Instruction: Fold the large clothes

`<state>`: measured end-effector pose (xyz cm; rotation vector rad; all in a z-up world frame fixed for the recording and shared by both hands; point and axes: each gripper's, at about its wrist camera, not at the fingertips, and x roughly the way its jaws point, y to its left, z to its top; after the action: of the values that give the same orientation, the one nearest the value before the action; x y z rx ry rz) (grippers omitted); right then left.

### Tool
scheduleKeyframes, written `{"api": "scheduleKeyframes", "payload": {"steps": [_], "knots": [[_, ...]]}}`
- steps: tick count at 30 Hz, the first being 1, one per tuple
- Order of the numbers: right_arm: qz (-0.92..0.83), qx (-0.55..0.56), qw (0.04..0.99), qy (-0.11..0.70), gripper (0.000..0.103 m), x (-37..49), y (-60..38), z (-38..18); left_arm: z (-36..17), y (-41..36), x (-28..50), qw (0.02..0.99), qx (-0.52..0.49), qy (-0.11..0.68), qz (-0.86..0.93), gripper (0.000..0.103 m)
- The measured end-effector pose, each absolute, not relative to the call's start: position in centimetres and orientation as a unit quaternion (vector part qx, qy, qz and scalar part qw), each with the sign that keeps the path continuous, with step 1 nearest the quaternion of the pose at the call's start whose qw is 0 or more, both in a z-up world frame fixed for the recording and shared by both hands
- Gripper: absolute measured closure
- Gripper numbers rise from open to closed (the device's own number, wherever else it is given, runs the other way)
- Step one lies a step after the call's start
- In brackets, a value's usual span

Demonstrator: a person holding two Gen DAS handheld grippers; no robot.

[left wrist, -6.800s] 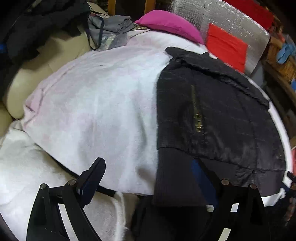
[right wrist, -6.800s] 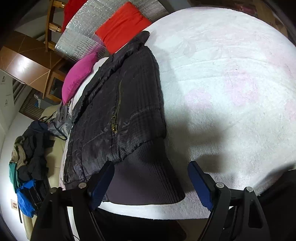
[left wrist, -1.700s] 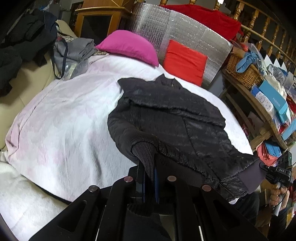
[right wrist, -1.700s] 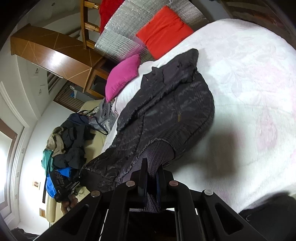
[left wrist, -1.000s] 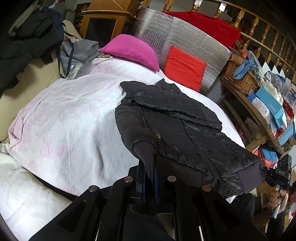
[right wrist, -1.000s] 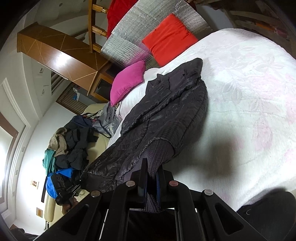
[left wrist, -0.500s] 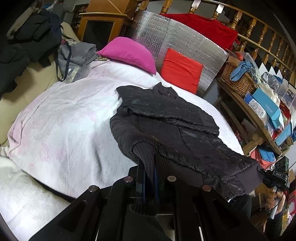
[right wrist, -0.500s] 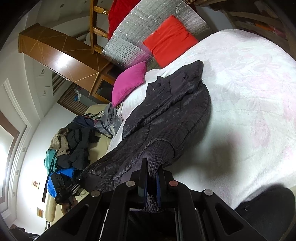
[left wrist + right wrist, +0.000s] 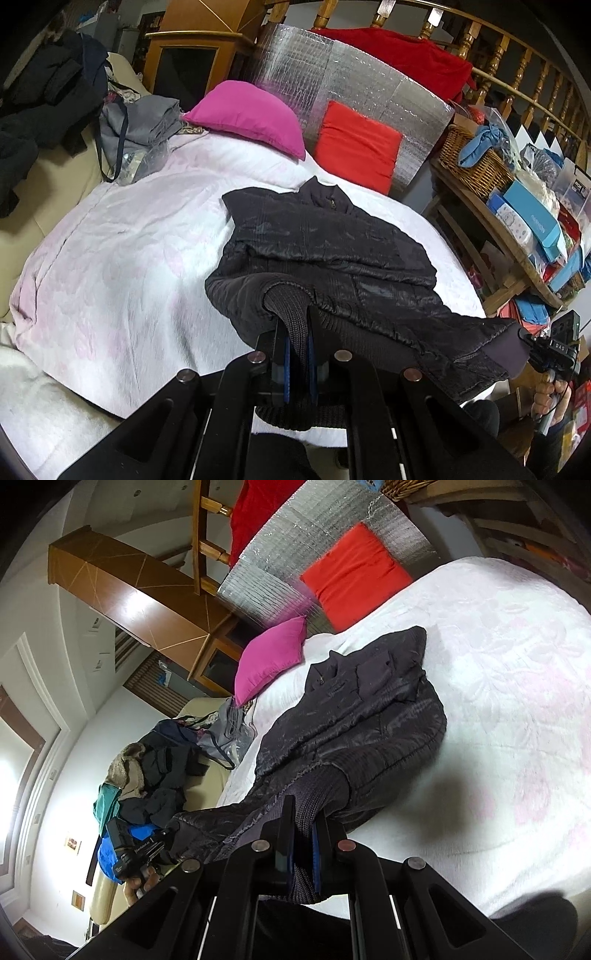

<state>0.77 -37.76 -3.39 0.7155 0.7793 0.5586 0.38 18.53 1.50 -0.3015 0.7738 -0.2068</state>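
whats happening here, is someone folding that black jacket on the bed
Yes. A person holds a gripper in each hand, and both are clamped on the ribbed bottom hem of the black jacket: the left gripper at one corner, the right gripper at the other. The hem is raised off the white bedspread, while the collar end lies flat near the pink pillow. No fold is finished yet.

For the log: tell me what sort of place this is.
Probably a lived-in bedroom: a bed under a white blanket, pillows at its head, a clothes pile beside it.
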Motion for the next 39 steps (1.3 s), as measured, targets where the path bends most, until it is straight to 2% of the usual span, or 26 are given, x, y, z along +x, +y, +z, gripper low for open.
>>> {"api": "scheduleKeyframes", "payload": {"steps": [39], "knots": [[0.247, 0.306, 0.852, 0.346, 0.096, 12.7, -35.8, 2.7, 5.4, 16.7, 8.7, 0.925, -0.121, 0.357, -0.037, 0.095]]}}
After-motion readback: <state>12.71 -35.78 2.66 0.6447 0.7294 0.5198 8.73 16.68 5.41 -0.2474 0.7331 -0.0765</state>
